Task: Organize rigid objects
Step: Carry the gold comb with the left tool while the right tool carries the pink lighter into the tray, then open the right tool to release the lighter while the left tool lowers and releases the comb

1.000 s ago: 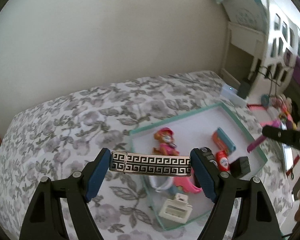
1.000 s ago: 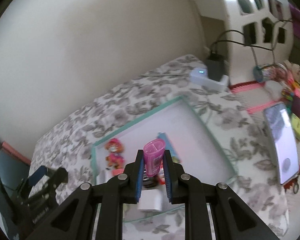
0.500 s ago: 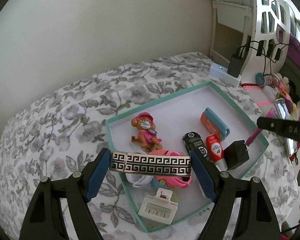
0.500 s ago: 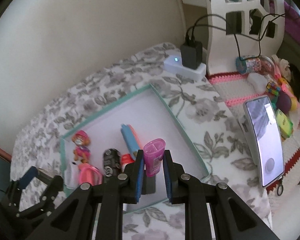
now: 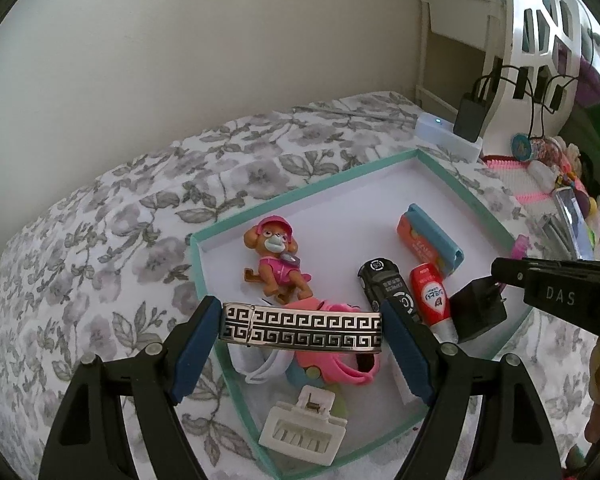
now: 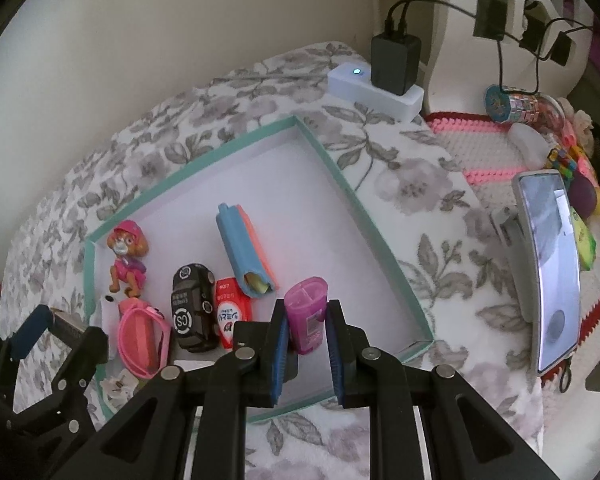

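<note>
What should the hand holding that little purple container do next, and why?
Probably lower the purple container onto the bare white floor of the teal-rimmed tray and let go: the right gripper holds it just above that free spot, right of the red tube.

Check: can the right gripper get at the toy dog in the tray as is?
Probably not. The right gripper is shut on a purple container, and the toy dog lies at the tray's far side, beyond the black toy car and red tube.
</note>
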